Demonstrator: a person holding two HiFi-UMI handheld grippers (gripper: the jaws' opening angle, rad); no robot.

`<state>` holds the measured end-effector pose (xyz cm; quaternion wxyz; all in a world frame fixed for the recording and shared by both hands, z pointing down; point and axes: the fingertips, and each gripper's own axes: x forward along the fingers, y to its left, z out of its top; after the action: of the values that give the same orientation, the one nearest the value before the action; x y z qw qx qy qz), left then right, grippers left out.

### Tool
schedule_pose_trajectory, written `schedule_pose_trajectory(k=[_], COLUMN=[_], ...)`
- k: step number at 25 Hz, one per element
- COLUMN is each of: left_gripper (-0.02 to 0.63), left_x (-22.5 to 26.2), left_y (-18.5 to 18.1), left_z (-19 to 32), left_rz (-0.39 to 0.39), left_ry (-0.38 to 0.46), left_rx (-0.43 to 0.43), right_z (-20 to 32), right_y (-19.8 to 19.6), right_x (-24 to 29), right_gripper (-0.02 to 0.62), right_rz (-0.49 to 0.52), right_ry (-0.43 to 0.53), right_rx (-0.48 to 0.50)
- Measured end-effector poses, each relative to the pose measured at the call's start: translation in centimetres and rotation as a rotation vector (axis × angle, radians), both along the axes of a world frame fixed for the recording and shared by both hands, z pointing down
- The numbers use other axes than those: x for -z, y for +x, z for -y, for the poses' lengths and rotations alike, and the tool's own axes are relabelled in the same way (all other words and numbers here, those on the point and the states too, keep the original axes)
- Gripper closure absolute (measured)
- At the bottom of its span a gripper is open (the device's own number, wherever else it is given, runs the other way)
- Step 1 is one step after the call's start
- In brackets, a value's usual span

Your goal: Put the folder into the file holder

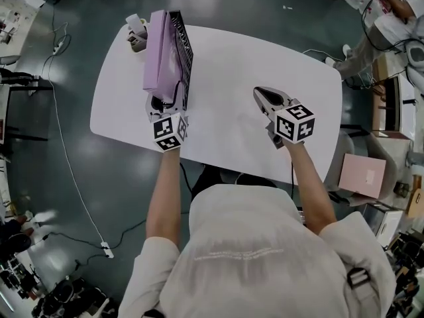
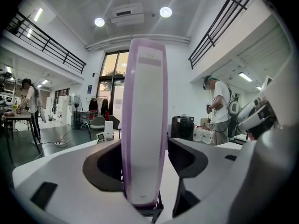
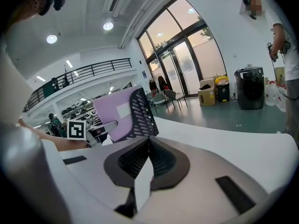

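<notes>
Left claw (image 1: 164,105) spread around upright lilac plastic folder (image 2: 145,115) in black mesh file holder (image 1: 184,45); right claw (image 3: 148,141) pressed together.

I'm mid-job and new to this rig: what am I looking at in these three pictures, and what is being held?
No robot: a person holds a two-jaw gripper in each hand. The head view looks down from their head onto a white rounded table. The other two cameras ride on the grippers, looking along the jaws. On the table stands a black mesh file holder with a lilac folder standing in it. The left gripper has its jaws open around the folder's edge, apparently not clamping. The right gripper is shut and empty.
</notes>
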<state>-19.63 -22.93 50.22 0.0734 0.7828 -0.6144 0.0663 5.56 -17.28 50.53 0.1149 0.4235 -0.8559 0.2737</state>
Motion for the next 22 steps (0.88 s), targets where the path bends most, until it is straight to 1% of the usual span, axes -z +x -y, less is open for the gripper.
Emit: schedule_pose_trajectory(k=[2, 5, 8, 12, 15, 17, 19, 20, 22], left_gripper=[0.307, 0.307, 0.312, 0.386, 0.476, 0.504, 0.571, 0.585, 0.592], left_x=[0.3, 1.2, 2.5, 5.1, 7.4, 8.9, 10.3, 11.0, 12.7], left_y=[0.0, -0.4, -1.0, -1.8, -2.1, -2.1, -2.0, -1.9, -1.5], left_z=[-0.7, -2.0, -3.2, -5.1, -6.3, -7.2, -8.0, -8.4, -9.3], left_rz=[0.004, 0.024, 0.059, 0.099, 0.127, 0.14, 0.156, 0.164, 0.176], left_ry=[-0.008, -0.005, -0.006, 0.013, 0.031, 0.045, 0.057, 0.066, 0.09], left_rx=[-0.012, -0.011, 0.004, 0.022, 0.039, 0.047, 0.053, 0.054, 0.058], right_z=[0.0, 0.3, 0.7, 0.6, 0.3, -0.1, -0.6, -0.9, -1.3], right_y=[0.3, 1.2, 2.2, 3.1, 3.5, 3.6, 3.4, 3.3, 3.1], right_x=[0.6, 2.0, 3.9, 6.9, 9.3, 10.6, 11.7, 12.3, 13.4], right_gripper=[0.571, 0.571, 0.571, 0.571, 0.571, 0.571, 0.571, 0.571, 0.571], right_rz=[0.002, -0.001, -0.045, -0.106, -0.136, -0.157, -0.178, -0.185, -0.192], right_ry=[0.016, 0.061, 0.132, 0.242, 0.319, 0.362, 0.4, 0.419, 0.452], right_rx=[-0.004, -0.016, -0.013, 0.001, 0.017, 0.036, 0.06, 0.072, 0.092])
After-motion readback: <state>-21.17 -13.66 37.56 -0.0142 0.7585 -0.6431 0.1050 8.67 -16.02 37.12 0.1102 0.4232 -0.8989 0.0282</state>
